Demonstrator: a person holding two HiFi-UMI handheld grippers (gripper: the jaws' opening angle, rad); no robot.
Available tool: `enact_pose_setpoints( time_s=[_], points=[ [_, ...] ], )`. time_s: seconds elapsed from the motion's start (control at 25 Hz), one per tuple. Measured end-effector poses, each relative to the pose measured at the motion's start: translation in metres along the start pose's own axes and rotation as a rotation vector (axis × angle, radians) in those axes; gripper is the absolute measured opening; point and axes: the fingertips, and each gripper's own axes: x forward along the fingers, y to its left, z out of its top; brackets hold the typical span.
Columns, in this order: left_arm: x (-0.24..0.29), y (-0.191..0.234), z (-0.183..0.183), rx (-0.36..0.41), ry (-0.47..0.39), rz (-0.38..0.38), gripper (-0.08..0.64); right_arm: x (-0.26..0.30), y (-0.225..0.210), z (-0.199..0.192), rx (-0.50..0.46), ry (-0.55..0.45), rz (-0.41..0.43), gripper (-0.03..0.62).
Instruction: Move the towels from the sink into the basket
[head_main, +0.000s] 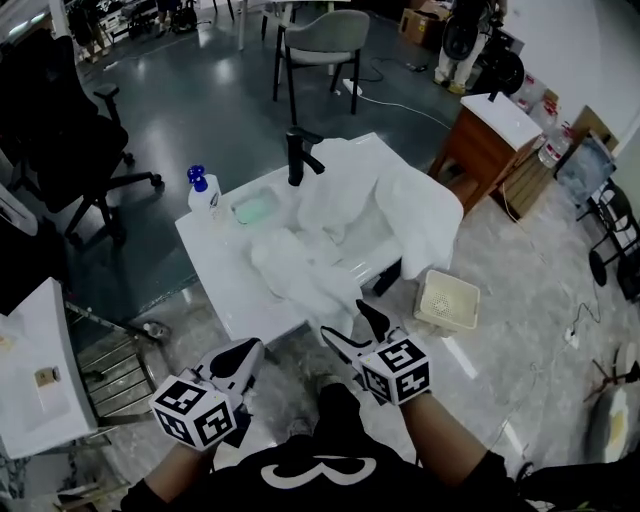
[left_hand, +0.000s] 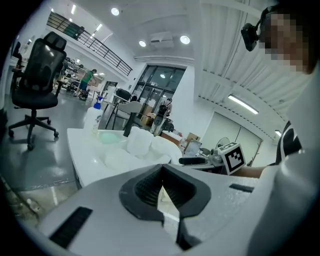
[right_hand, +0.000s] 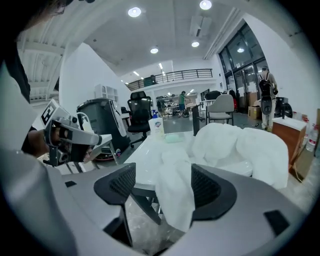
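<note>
Currently towels piled in sink, one hanging over front edge; basket on floor nr sink. Right gripper wide open by hanging towel, nothing clamped. Left gripper closed, empty.

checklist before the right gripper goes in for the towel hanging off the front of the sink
1. Right gripper open: ok, the jaws stand apart with nothing gripped.
2. Hanging towel lined up: ok, it shows between the jaws, beyond the pads, untouched.
3. Left gripper ready to help: not ok, its jaws are together and empty.
4. Basket ready: ok, it sits on the floor right of the sink, opening up, with no towel in it.
5. Towel free of the pile and faucet: cannot tell, the white folds run together.
</note>
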Motion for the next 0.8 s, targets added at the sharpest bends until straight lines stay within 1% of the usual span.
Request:
enact_pose_setpoints(
  time_s=[0.12,0.24,0.48,0.6,0.8],
  points=[
    [0.005,0.015,0.008,-0.005,-0.009,0.053,0.006,0.025,-0.011,-0.004,-0.042,0.052,0.027,0.325],
    [0.006,0.030,0.015,-0.032,-0.018,0.113,0.006,0.046,-0.017,-0.007,-0.090,0.110,0.065,0.325],
    [0.015,0.047,0.023,-0.069,-0.028,0.173,0.006,0.080,-0.037,-0.016,-0.146,0.192,0.076,0.334],
    [0.020,0.051,0.027,-0.076,-0.036,0.186,0.006,0.093,-0.045,-0.031,-0.150,0.254,0.082,0.337],
    [0.022,0.061,0.031,-0.090,-0.044,0.226,0.006,0.104,-0.048,-0.042,-0.129,0.291,0.115,0.337]
  ],
)
